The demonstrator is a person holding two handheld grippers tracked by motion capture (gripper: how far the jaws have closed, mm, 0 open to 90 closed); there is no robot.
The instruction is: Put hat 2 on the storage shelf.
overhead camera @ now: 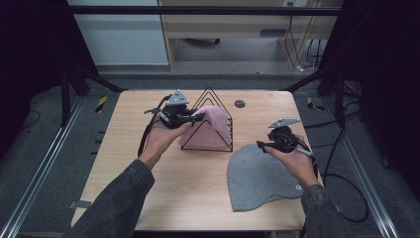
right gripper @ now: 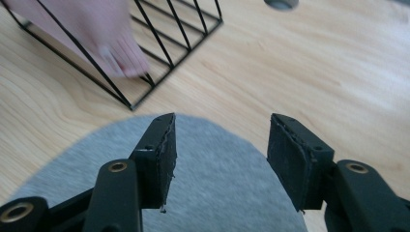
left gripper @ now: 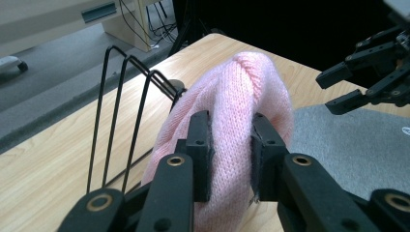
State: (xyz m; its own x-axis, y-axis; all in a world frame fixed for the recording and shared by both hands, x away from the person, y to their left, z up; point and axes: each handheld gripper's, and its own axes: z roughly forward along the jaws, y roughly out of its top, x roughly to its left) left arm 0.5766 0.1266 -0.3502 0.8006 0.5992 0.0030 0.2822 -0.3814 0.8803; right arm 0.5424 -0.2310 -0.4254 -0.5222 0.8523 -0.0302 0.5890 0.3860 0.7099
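Note:
A pink knit hat (overhead camera: pixel 214 128) lies inside a black wire rack (overhead camera: pixel 210 96) at the middle back of the table. My left gripper (overhead camera: pixel 197 117) is shut on the hat's upper fold; in the left gripper view (left gripper: pixel 231 147) the knit bulges between the two jaws, with the rack's wires (left gripper: pixel 123 116) to the left. A grey felt hat (overhead camera: pixel 260 174) lies flat at the front right. My right gripper (overhead camera: pixel 259 145) hovers open over the grey hat's top edge, and the right gripper view (right gripper: pixel 220 145) has grey felt (right gripper: pixel 217 193) under its spread jaws.
The wooden table (overhead camera: pixel 148 183) has a small round grommet (overhead camera: pixel 239 103) near its back edge. Black cables (overhead camera: pixel 346 198) trail off the right side. Metal rails and dark frame legs flank the table. Bare wood lies at the front left.

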